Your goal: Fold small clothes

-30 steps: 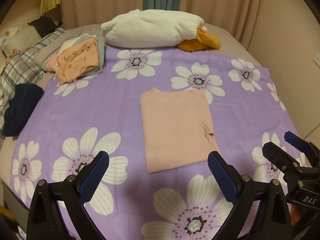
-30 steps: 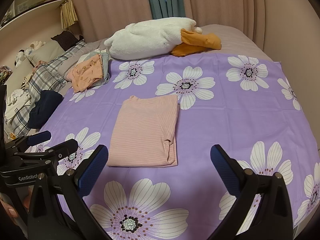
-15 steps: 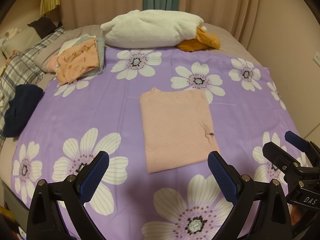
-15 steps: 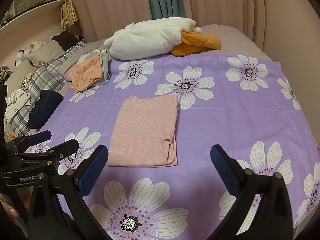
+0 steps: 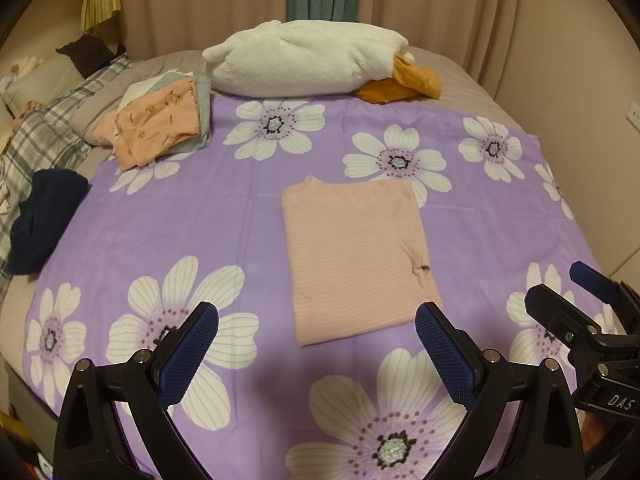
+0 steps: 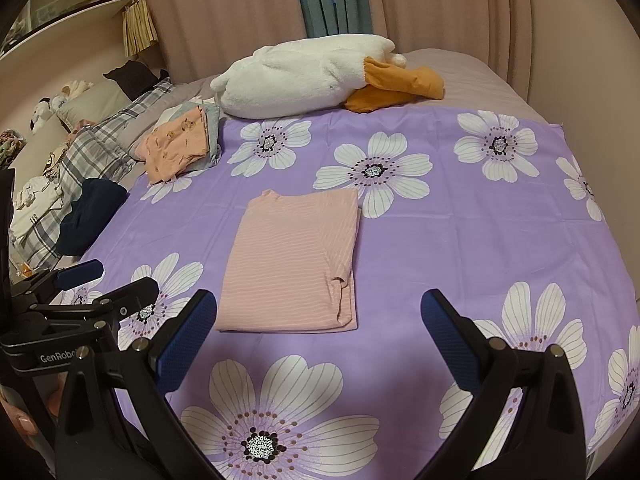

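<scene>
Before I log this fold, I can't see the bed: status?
Left tongs open, empty. Right tongs open, empty. Pink striped shirt folded flat on purple floral sheet. Nothing in the way.

Both cameras look forward from the near edge of the bed, low over the purple flowered sheet (image 5: 168, 240), facing the curtains at the far side. The left wrist view sits a touch to the left, with the right tongs (image 5: 568, 296) poking in at its right edge. The right wrist view sits to the right, with the left tongs (image 6: 112, 280) at its left edge. Both share the folded pink top (image 5: 356, 252) mid-bed, the white plush (image 6: 304, 76) beyond and the clothes pile (image 6: 180, 144).
</scene>
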